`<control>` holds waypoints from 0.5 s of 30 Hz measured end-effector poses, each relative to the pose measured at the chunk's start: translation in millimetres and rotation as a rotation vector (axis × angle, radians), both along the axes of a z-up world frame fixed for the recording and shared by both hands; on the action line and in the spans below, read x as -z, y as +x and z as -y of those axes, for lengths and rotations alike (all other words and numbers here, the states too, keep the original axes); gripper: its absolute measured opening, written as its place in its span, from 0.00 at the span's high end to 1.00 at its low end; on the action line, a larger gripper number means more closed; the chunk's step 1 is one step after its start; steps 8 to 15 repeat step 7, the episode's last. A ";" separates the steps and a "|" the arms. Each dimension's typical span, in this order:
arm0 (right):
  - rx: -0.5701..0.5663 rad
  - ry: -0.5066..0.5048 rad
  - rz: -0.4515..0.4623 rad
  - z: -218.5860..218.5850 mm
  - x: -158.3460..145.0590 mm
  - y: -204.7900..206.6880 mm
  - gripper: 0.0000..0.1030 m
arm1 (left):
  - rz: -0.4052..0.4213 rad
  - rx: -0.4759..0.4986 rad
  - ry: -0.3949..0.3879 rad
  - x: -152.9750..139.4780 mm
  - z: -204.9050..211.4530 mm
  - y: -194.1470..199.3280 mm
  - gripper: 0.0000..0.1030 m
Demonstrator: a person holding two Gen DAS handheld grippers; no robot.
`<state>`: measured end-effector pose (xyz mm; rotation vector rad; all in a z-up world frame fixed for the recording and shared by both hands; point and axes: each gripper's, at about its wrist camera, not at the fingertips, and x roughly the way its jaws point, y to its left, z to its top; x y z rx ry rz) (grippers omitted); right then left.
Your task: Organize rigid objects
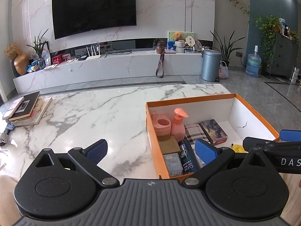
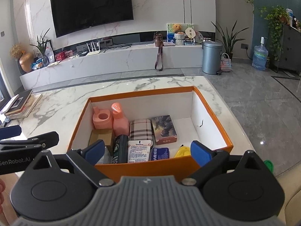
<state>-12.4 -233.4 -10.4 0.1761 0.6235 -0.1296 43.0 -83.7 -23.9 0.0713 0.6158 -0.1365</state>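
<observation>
The right gripper [image 2: 147, 151] has its blue-padded jaws spread wide with nothing between them, and it hangs over the near wall of the orange box [image 2: 212, 111], looking straight down into it. The left gripper [image 1: 151, 150] is just as wide open and just as empty; it sits over the bare marble table [image 1: 84, 113], with the box off to its right, so the right hand is the nearer one to the box's contents.

The box stands at the table's near right corner. Inside, along the near wall, lie a dark green bottle [image 2: 120, 148], a white Vaseline tube [image 2: 139, 150], a blue tin [image 2: 160, 153] and something yellow [image 2: 182, 151], perhaps a toy, too hidden behind the wall to name. Behind them a plaid case [image 2: 141, 130] and a printed card box [image 2: 163, 129] lie side by side, their long axes running away from the gripper, so the jaws would close across their narrow width. In the far left corner stand a pink pump bottle [image 2: 120, 121] and a pink holder [image 2: 102, 120], upright and touching. The right half of the box floor is bare.

The right view alone shows the tube, the tin and a green object [image 2: 269, 164] at the table's right edge. The left view alone shows a pale printed box [image 1: 173, 164] in the near left corner. A stack of books [image 1: 26, 111] sits at the table's far left edge.
</observation>
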 end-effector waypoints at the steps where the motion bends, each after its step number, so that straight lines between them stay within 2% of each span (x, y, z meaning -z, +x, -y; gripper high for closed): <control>1: -0.002 -0.003 0.001 -0.6 0.0 0.1 0.06 | 0.001 0.000 0.000 0.0 -0.4 -0.2 0.00; 15: -0.011 -0.012 -0.002 -3.4 1.2 0.8 0.06 | 0.002 -0.005 -0.004 -0.4 -3.1 0.4 0.00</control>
